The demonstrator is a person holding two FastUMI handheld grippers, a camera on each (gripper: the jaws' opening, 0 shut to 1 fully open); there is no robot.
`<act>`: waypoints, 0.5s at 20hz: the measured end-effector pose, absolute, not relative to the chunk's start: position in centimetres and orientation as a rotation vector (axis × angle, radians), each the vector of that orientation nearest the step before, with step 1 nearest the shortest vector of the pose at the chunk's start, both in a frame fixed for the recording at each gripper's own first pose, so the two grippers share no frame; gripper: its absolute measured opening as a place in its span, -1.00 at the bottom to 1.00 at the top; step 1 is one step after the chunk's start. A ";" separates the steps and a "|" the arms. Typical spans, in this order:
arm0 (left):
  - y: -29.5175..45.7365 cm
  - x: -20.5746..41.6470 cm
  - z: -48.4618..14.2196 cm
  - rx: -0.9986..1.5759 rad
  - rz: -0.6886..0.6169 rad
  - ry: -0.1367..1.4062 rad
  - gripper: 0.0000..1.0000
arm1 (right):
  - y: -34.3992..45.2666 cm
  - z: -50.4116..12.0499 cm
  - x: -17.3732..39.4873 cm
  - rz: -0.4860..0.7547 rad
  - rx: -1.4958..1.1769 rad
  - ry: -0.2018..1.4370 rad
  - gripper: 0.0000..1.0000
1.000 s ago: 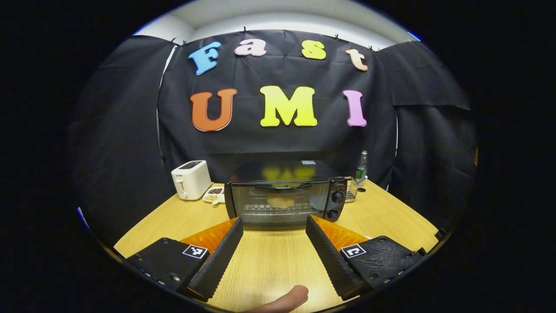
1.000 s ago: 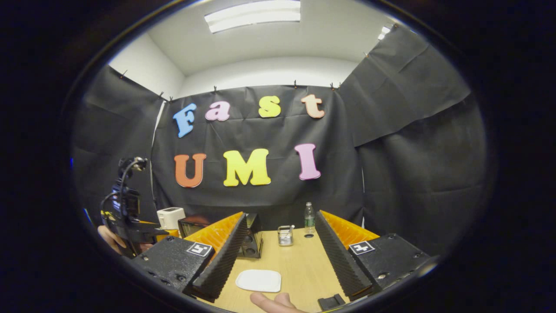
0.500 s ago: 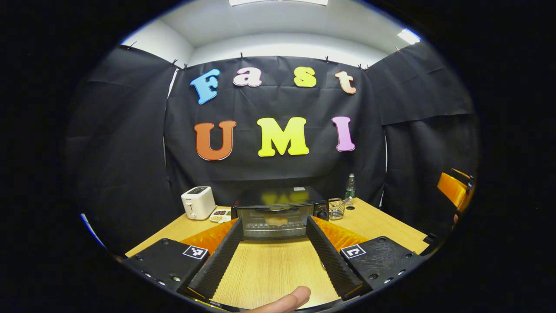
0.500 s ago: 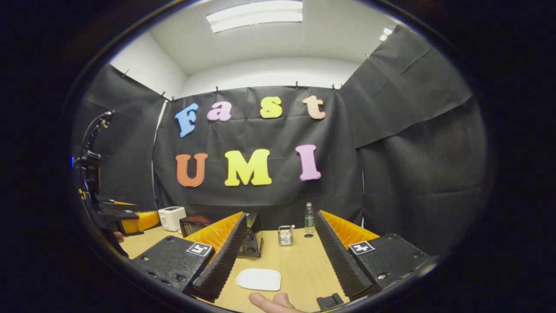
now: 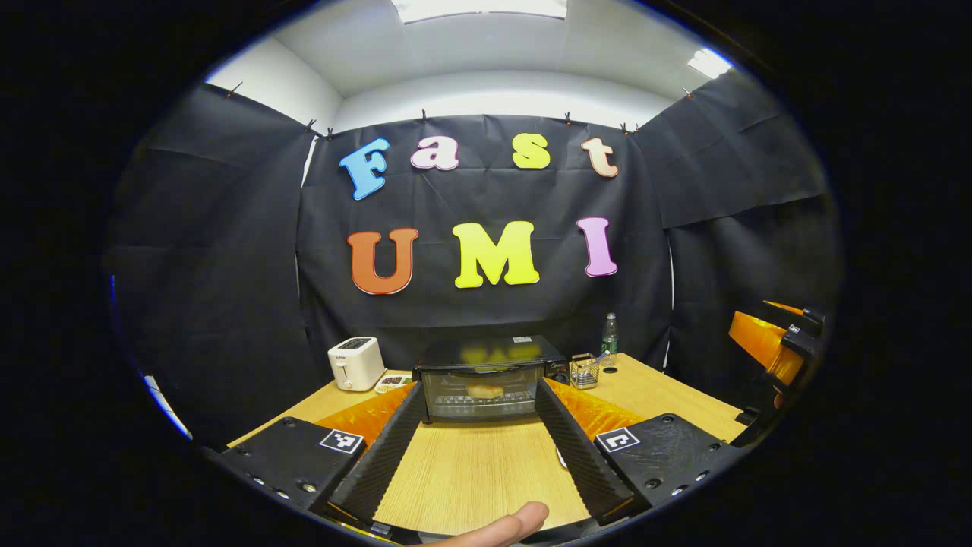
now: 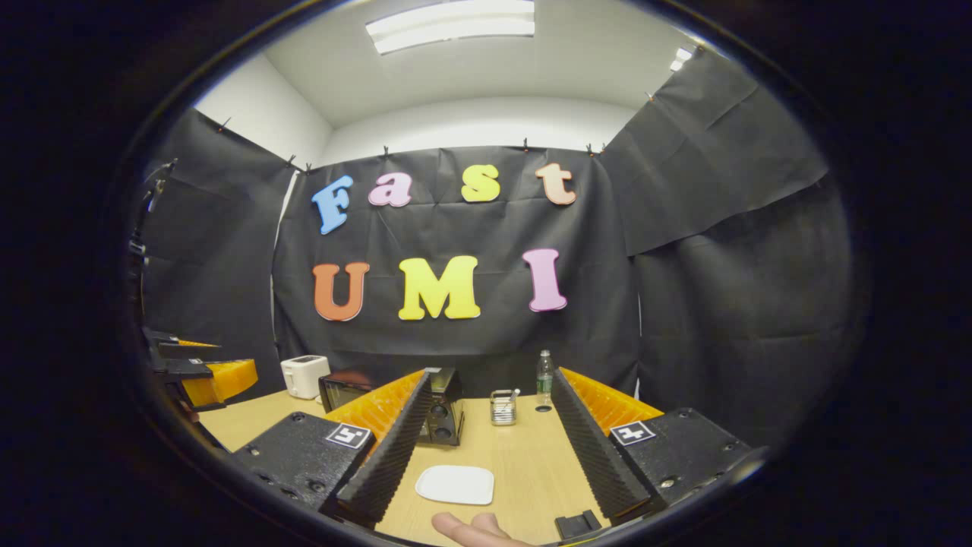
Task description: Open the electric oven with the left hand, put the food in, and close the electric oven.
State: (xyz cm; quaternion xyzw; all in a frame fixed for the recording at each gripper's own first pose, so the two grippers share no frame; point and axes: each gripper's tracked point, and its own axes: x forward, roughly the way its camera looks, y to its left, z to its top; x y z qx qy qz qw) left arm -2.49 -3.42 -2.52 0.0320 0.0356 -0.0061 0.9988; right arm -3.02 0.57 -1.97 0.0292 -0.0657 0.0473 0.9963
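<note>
The black electric oven point(image 5: 483, 377) stands at the back of the wooden table point(image 5: 471, 471) with its glass door closed. A pale piece of food point(image 5: 484, 390) lies on the rack inside. My left gripper point(image 5: 480, 386) is open and empty, well back from the oven, which shows between its fingertips. My right gripper point(image 6: 492, 376) is also open and empty. An empty white plate point(image 6: 456, 484) lies on the table between its fingers. The oven point(image 6: 439, 406) is half hidden behind the right gripper's left finger. Each gripper also shows at the other view's edge, the left gripper point(image 6: 201, 374) and the right gripper point(image 5: 774, 342).
A white toaster point(image 5: 355, 362) and a small snack dish point(image 5: 391, 380) sit left of the oven. A wire basket point(image 5: 583, 370) and a bottle point(image 5: 609, 334) stand to its right. A person's finger point(image 5: 501, 524) shows at the bottom. A small black part point(image 6: 577, 524) lies near the table's front edge.
My left gripper has drawn back from the closed oven and risen, so the oven looks smaller and farther. The right gripper has barely moved.
</note>
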 end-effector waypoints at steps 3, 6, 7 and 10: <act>-2.1 -2.6 -2.1 0.032 0.051 0.045 0.91 | 1.2 -2.4 -2.8 0.095 0.033 -0.113 0.90; -2.4 -2.7 -3.1 0.016 0.032 0.064 0.91 | 2.3 -2.6 -3.0 0.114 0.015 -0.105 0.90; -2.2 -2.6 -3.2 0.019 0.031 0.068 0.91 | 2.5 -2.6 -3.0 0.117 0.008 -0.104 0.90; -2.5 -2.8 -3.4 0.018 0.013 0.074 0.91 | 2.8 -2.5 -3.2 0.118 -0.009 -0.099 0.90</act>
